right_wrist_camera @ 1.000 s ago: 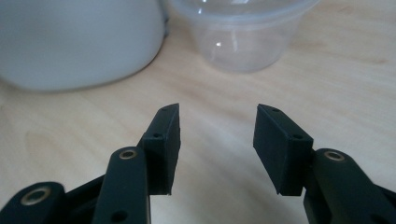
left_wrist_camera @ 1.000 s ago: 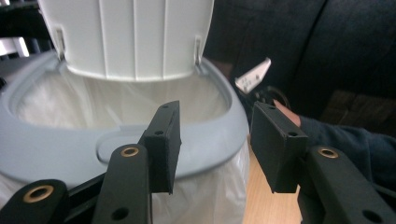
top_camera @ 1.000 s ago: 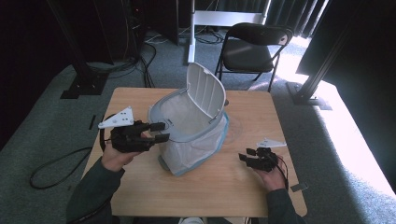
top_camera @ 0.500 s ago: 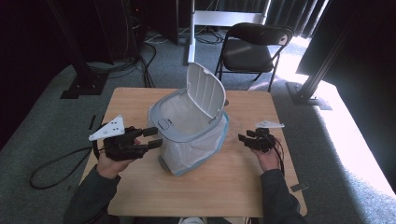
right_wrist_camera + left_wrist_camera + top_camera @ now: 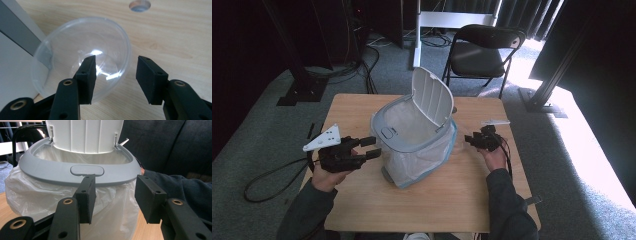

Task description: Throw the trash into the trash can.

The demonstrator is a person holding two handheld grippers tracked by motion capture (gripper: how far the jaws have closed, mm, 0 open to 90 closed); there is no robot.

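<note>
A bin (image 5: pixel 417 145) with a grey rim (image 5: pixel 50 170), a raised white lid (image 5: pixel 432 97) and a white plastic liner stands mid-table. My left gripper (image 5: pixel 373 147) is open just left of the bin. In the left gripper view it (image 5: pixel 113 187) points at the rim's front with nothing between the jaws. On the bin's right side my right gripper (image 5: pixel 468 141) is open. In the right gripper view it (image 5: pixel 115 72) hovers over a clear round plastic container (image 5: pixel 75 50) lying against the bin's wall. The container's edge sits in the gap, untouched by the pads.
The wooden table (image 5: pixel 452 200) has a round hole (image 5: pixel 140 5) just beyond the clear container. A black folding chair (image 5: pixel 484 55) stands past the far edge. A dark sleeve (image 5: pixel 180 187) crosses behind the bin in the left gripper view.
My right gripper has moved away from the person, up along the bin's right side. The left gripper has drawn back a little to the left, off the bin's rim.
</note>
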